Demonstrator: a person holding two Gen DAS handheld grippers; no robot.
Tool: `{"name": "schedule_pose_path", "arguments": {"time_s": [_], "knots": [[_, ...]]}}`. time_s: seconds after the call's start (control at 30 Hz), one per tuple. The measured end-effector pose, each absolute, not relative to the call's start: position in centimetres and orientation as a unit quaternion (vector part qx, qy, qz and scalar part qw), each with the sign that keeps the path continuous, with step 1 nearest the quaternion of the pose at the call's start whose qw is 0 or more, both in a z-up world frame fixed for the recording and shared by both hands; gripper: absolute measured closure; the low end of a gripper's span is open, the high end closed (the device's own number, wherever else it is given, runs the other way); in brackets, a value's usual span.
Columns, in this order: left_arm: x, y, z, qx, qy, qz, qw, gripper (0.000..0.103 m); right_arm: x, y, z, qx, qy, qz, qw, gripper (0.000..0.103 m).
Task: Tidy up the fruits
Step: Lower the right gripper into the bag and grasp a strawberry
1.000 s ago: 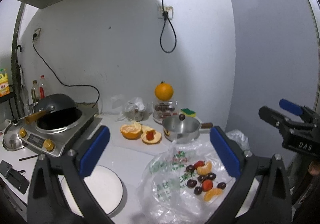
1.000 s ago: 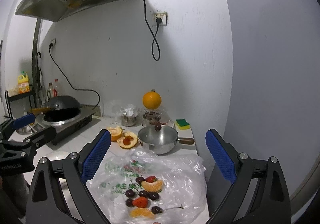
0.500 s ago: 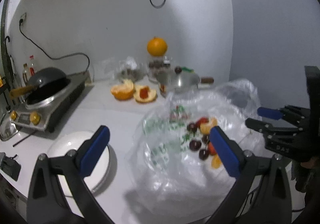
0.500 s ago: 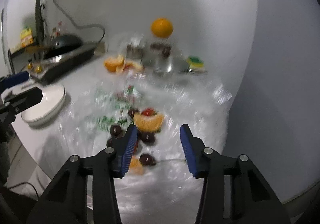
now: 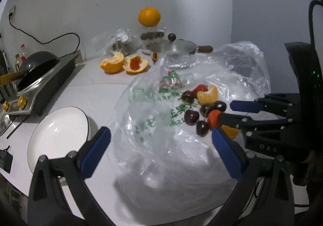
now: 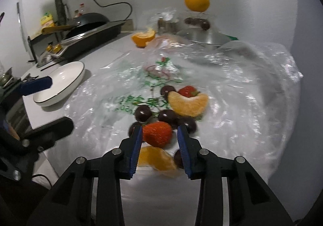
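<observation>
A clear plastic bag (image 5: 161, 129) lies flat on the white counter with fruit on it: dark cherries (image 5: 190, 116), orange segments (image 6: 188, 102) and strawberries (image 6: 157, 133). My right gripper (image 6: 159, 135) is low over the pile, its jaws part open around a strawberry, the left pad at the fruit, a gap on the right. It also shows in the left wrist view (image 5: 226, 112). My left gripper (image 5: 159, 145) is wide open and empty above the bag. An empty white plate (image 5: 58, 135) sits left of the bag.
At the back stand a steel pan (image 5: 175, 47), peeled orange halves (image 5: 113, 62), a whole orange (image 5: 149, 16) on a jar, and an induction cooker with a black wok (image 5: 38, 64) at the left. The wall is close on the right.
Both grippers moved down and forward over the bag. My right gripper narrowed its jaws and came around a strawberry. The left stayed wide open.
</observation>
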State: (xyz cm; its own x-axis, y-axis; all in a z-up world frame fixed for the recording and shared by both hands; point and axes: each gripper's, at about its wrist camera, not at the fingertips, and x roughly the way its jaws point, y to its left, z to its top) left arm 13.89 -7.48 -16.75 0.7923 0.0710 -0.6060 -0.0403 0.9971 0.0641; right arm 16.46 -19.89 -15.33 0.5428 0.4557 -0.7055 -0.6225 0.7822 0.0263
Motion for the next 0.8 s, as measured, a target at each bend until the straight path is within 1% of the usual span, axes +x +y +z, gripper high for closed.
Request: {"name": "schedule_pose_path", "arguments": {"time_s": [0.17, 0.37, 0.43, 0.47, 0.5, 0.57, 0.8], "knots": [[14.6, -6.9, -17.5, 0.024, 0.328, 0.038, 0.944, 0.002, 17.4, -19.2, -16.1, -0.114, 0.377, 0.322, 0.861, 0.065], [14.7, -7.0, -17.3, 0.044, 0.323, 0.038, 0.945, 0.002, 18.3, -19.5, -16.7, -0.085, 0.386, 0.331, 0.857, 0.063], [14.9, -7.2, -17.3, 0.044, 0.324, 0.032, 0.944, 0.002, 18.5, -19.7, -16.7, -0.078, 0.39, 0.33, 0.856, 0.06], [14.9, -7.4, -17.4, 0.046, 0.325, 0.031, 0.944, 0.002, 18.6, -19.7, -16.8, -0.079, 0.393, 0.326, 0.856, 0.052], [14.9, -7.5, -17.4, 0.047, 0.324, 0.029, 0.944, 0.002, 18.7, -19.8, -16.9, -0.08, 0.394, 0.321, 0.858, 0.048], [15.0, -7.8, -17.3, 0.048, 0.321, 0.023, 0.945, 0.002, 18.7, -20.1, -17.0, -0.073, 0.397, 0.323, 0.856, 0.047], [15.0, -8.7, -17.2, 0.06, 0.322, 0.015, 0.945, 0.002, 19.5, -20.0, -17.0, -0.052, 0.411, 0.337, 0.846, 0.047]]}}
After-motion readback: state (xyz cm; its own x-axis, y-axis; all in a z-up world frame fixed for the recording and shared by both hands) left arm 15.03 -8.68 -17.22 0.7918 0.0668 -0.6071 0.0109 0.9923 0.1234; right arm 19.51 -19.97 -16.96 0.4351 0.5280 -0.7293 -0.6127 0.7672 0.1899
